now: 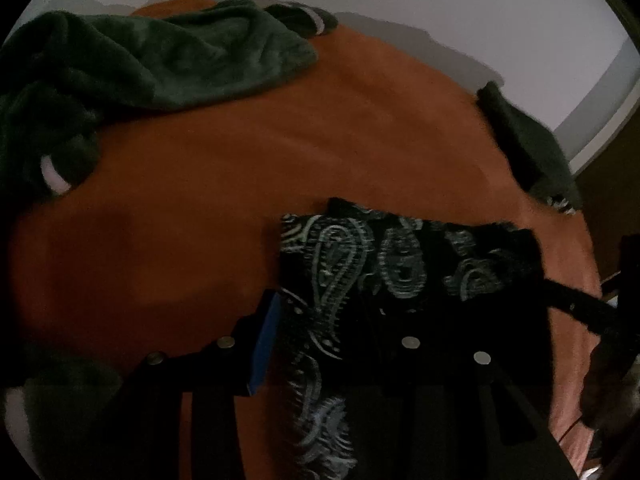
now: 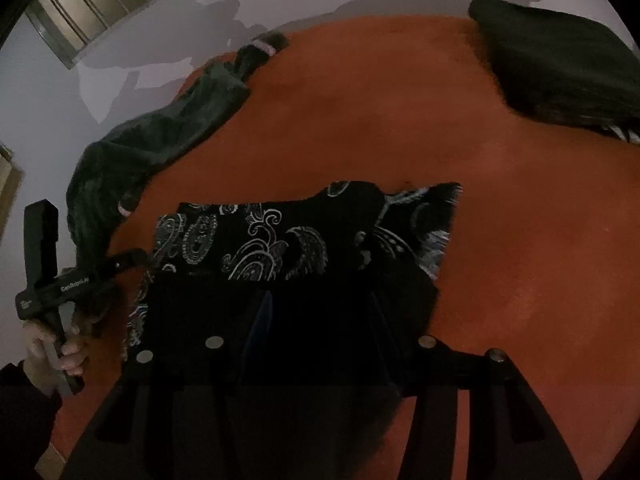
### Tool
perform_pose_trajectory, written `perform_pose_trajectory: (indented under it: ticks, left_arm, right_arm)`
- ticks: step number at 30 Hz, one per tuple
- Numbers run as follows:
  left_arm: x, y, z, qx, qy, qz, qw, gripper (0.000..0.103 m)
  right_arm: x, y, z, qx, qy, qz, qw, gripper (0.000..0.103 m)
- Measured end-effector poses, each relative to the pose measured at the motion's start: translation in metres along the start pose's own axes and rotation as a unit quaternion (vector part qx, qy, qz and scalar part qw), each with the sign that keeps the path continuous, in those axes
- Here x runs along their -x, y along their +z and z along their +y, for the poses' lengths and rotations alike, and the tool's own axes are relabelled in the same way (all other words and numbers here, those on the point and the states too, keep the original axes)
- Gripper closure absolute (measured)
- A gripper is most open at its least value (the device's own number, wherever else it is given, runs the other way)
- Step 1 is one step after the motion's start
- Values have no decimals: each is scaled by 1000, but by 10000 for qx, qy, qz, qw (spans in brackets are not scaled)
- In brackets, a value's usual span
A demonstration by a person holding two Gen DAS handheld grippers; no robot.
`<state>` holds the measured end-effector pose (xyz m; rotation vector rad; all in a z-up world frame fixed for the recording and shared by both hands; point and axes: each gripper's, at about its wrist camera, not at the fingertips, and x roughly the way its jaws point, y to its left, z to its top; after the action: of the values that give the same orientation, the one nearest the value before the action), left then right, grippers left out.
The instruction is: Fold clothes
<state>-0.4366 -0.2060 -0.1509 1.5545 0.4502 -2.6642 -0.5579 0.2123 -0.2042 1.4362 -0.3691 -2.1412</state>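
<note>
Plush green garment (image 1: pixel 160 60) and woven paisley cloth (image 2: pixel 280 236) on matt orange bedcover (image 2: pixel 400 120).

Both wrist views look steeply down, close over the orange bed (image 1: pixel 200 208), sharing the paisley cloth (image 2: pixel 280 236).

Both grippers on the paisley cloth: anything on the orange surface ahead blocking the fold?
Nothing visible does. Beyond the paisley cloth the orange surface is bare. The green garment lies far left and the dark folded item far right, both apart from it.
</note>
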Motion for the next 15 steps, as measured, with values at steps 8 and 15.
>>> perform_pose_trajectory:
  ticks: [8,15]
  left_arm:
    - [-20,9,0,-64,-25,75,9999,97]
    - [4,18,-14,113,-419,-398,9983,100]
  right_arm:
    - [-35,12,-3,192,-6,10,9998,83]
    - [8,6,4,20,197,-669,9976,100]
